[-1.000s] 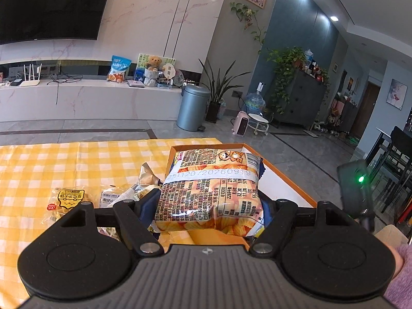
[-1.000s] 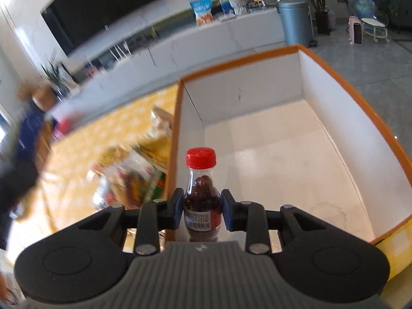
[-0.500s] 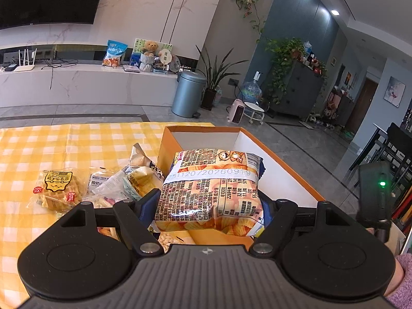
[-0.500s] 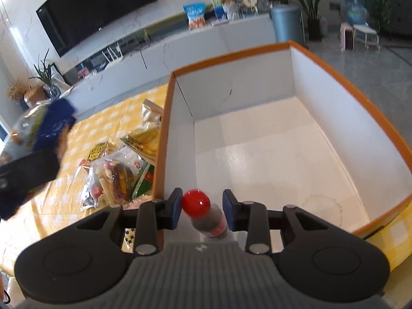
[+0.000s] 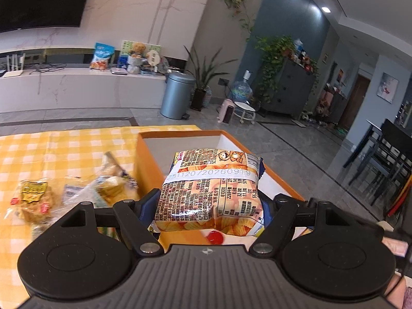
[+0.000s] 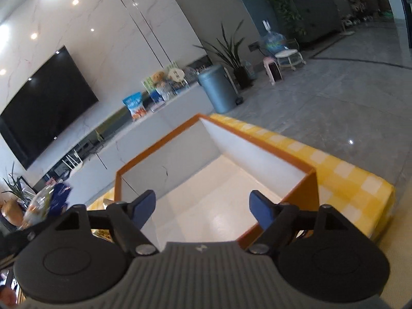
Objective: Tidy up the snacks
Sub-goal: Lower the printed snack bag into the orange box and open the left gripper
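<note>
My left gripper [image 5: 209, 203] is shut on an orange chip bag [image 5: 209, 193] and holds it above the near end of the orange box [image 5: 177, 134] with white inner walls. A red bottle cap [image 5: 215, 237] shows under the bag, inside the box. My right gripper [image 6: 202, 207] is open and empty above the near end of the same box [image 6: 278, 152]; the bottle is out of its view. The chip bag also shows at the far left of the right wrist view [image 6: 46, 203].
Several loose snack packets [image 5: 33, 200] lie on the yellow checked tablecloth [image 5: 64, 149] left of the box. The table edge [image 6: 373, 193] drops off just right of the box. A bin [image 5: 177, 95] and TV bench stand beyond on the floor.
My right gripper let go of the red-capped bottle, which tipped and dropped into the box, then opened wide and tilted up. My left gripper carried the chip bag rightward over the box.
</note>
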`<state>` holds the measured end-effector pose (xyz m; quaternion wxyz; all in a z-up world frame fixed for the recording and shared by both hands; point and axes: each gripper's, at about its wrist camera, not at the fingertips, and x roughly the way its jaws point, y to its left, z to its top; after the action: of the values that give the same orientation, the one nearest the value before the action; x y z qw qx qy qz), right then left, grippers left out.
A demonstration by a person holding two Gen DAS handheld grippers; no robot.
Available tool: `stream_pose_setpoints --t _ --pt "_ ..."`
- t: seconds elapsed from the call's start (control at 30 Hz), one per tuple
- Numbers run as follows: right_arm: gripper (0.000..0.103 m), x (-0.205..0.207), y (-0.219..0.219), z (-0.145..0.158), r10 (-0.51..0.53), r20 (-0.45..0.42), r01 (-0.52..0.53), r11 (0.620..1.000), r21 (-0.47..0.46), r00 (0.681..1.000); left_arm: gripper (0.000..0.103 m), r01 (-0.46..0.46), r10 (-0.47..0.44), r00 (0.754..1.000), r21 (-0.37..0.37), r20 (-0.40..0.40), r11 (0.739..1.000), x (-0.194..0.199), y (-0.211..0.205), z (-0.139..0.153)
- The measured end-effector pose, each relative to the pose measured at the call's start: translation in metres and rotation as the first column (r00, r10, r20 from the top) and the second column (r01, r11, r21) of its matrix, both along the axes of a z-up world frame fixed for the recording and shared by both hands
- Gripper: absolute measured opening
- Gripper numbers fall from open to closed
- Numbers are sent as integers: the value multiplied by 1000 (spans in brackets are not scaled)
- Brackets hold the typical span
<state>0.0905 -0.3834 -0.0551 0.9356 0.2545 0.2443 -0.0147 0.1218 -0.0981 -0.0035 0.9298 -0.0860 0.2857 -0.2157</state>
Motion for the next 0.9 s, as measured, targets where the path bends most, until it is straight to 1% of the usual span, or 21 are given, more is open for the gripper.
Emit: stream_pose_setpoints --t 0.07,0.17,0.2,0.27,0.33,0.37,0.47,0.5,0.6,0.67,0.77,0.83,0.9 --pt "91 -2 4 1 3 11 -3 1000 -21 1000 86 19 -19 1000 -5 -10 1000 5 -8 -1" --pt "91 0 7 2 -16 8 17 999 -46 1000 86 44 -44 999 -14 -26 999 11 -18 -5" --pt "93 2 8 1 -11 10 12 999 -44 1000 86 49 -50 998 -18 -32 999 14 -21 -7" --pt "91 2 6 0 -25 8 25 999 -48 1000 86 69 -73 996 -58 -56 996 23 -21 -11" --pt "90 2 3 -1 -41 14 42 999 -32 999 86 69 -82 989 -112 -120 991 38 -19 -14" --pt "90 0 3 -1 -42 20 42 999 -22 999 86 67 -85 986 -124 -144 990 45 -18 -15" --pt "91 -4 2 -3 -45 29 45 999 -10 999 86 81 -97 983 -101 -158 992 56 -23 -15" --pt "91 -4 1 -3 -47 34 47 999 0 998 86 87 -104 980 -104 -171 991 58 -25 -17" --pt "91 -5 -2 -5 -49 46 47 998 30 998 86 96 -133 962 -163 -237 982 67 -23 -25" --pt "91 -7 -4 -6 -56 54 53 997 46 997 86 93 -143 954 -192 -262 977 70 -23 -31" --pt "91 -10 -8 -8 -63 71 57 995 86 995 86 127 -205 924 -246 -322 961 80 -21 -41" --pt "91 -12 -13 -9 -85 85 74 990 122 993 86 131 -210 923 -250 -322 959 84 -21 -46" --pt "91 -14 -17 -10 -101 100 85 984 155 990 86 145 -208 927 -215 -311 966 84 -25 -46"
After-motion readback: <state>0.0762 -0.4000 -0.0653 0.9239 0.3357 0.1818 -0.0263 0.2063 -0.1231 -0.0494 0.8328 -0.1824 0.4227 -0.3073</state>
